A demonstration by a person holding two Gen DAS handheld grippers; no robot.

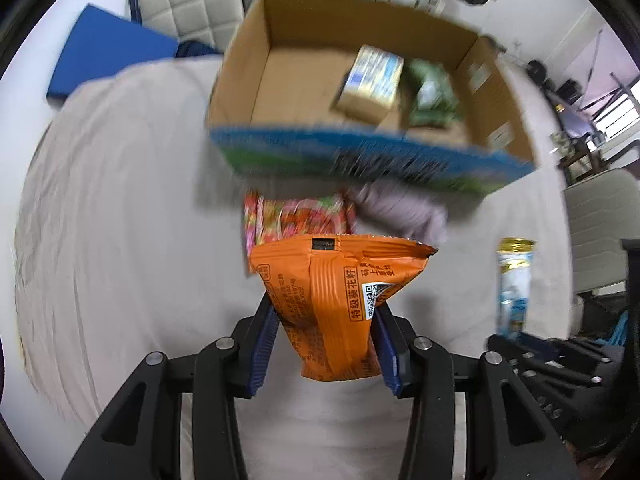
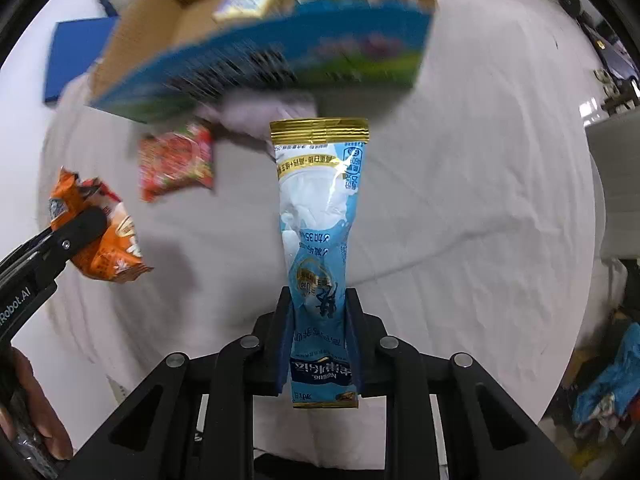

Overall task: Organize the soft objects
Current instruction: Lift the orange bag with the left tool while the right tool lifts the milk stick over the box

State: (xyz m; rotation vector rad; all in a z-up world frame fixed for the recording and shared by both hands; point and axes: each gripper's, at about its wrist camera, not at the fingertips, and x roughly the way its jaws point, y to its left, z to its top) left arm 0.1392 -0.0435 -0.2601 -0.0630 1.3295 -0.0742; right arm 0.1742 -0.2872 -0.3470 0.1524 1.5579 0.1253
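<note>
My left gripper (image 1: 326,312) is shut on an orange snack packet (image 1: 340,300) and holds it above the white sheet; it also shows in the right wrist view (image 2: 100,236). My right gripper (image 2: 318,300) is shut on a light blue milk powder sachet (image 2: 318,220), held upright; the sachet also shows in the left wrist view (image 1: 514,284). Ahead stands an open cardboard box (image 1: 500,80) (image 2: 132,40) with a blue and green front, holding a yellow-blue pack (image 1: 372,80) and a green pack (image 1: 434,92). A red packet (image 1: 296,216) (image 2: 176,160) and a pale purple soft item (image 1: 404,208) (image 2: 264,114) lie before the box.
A white sheet (image 2: 460,200) covers the table. A blue board (image 1: 104,52) lies at the far left. Padded chairs (image 1: 192,0) stand behind the box. Clutter sits off the table's right edge (image 2: 608,392).
</note>
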